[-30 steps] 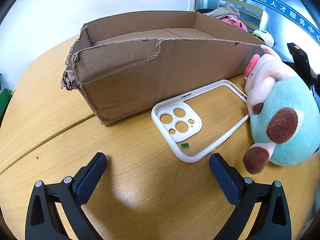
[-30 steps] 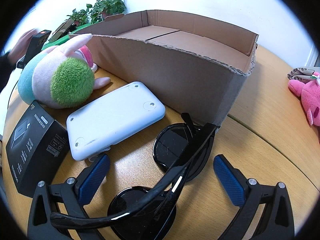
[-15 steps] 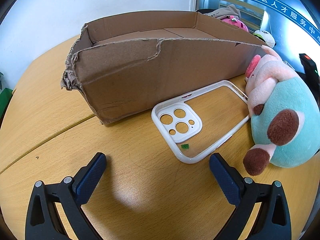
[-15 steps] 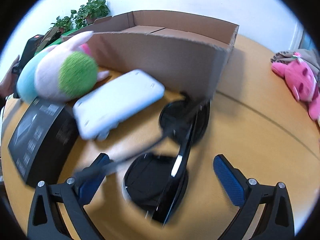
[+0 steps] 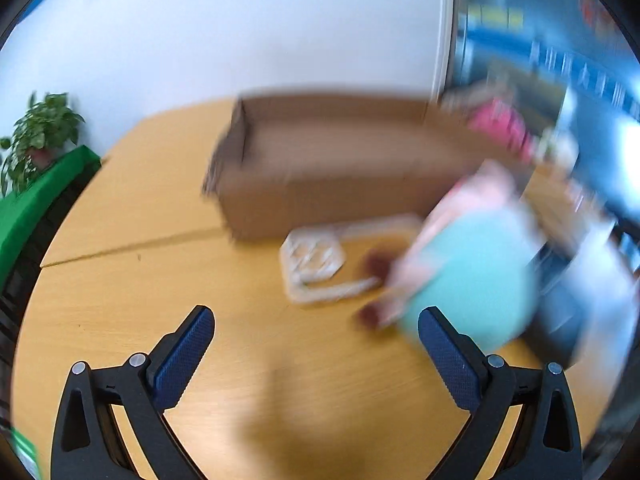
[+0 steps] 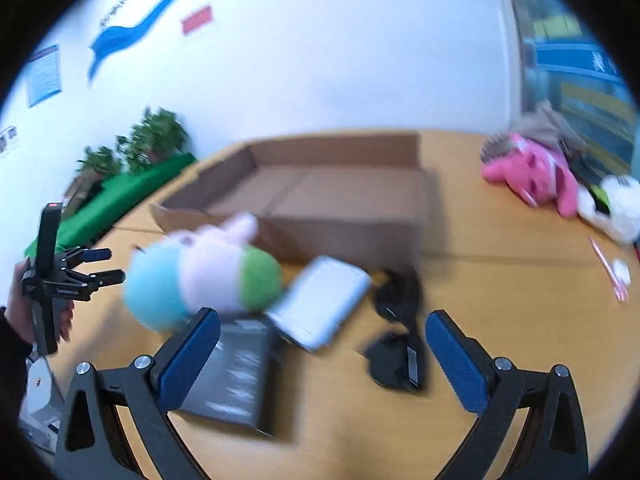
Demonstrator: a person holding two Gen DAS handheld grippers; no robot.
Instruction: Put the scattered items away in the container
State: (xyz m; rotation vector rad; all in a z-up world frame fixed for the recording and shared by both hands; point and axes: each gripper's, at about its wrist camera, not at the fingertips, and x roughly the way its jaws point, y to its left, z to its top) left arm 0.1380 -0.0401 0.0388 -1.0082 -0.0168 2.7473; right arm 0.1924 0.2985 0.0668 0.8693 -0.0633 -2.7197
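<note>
Both views are motion-blurred. An open cardboard box stands on the wooden table; it also shows in the right wrist view, with nothing visible inside. In front of it lie a white phone case, a teal and pink plush toy, a white flat device, a black box and black sunglasses. My left gripper is open and empty, above the table short of the phone case. My right gripper is open and empty, raised back from the sunglasses. The left gripper also appears at far left.
A pink plush and a white plush lie at the table's far right, with a pink pen near them. Potted plants on a green surface stand beyond the left edge. A white wall is behind.
Both grippers have pulled back and up fast, so the box and items look smaller and farther. The right gripper has left the sunglasses. Both stay open.
</note>
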